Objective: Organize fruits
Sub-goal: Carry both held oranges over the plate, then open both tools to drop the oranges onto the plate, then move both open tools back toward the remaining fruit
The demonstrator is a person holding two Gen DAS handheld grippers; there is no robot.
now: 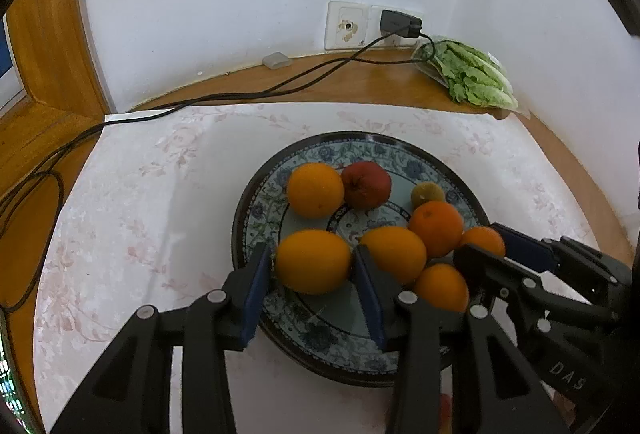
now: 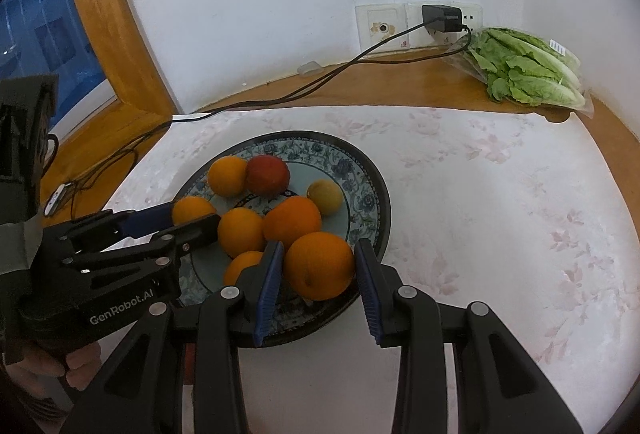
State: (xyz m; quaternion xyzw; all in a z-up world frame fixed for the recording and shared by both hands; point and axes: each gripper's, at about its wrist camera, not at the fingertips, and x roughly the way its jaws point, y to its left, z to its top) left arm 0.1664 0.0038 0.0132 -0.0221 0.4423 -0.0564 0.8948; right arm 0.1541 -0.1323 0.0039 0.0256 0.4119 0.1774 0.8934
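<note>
Floral cloth [image 1: 132,201] | left tool [image 1: 312,266], "GenRobot.AI", spans orange [image 1: 313,261] | right tool [image 2: 318,266] spans orange [image 2: 319,266]

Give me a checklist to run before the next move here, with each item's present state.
1. Left tool straddles the near-left orange: ok.
2. Right tool straddles the near-right orange: ok.
3. Pads firmly clamped on either orange: cannot tell.
4. Room beside the left tool's inner finger: not ok, the middle orange lies right against it.
5. The two tools are apart from each other: ok.
6. Plate sits flat on the cloth: ok.
</note>
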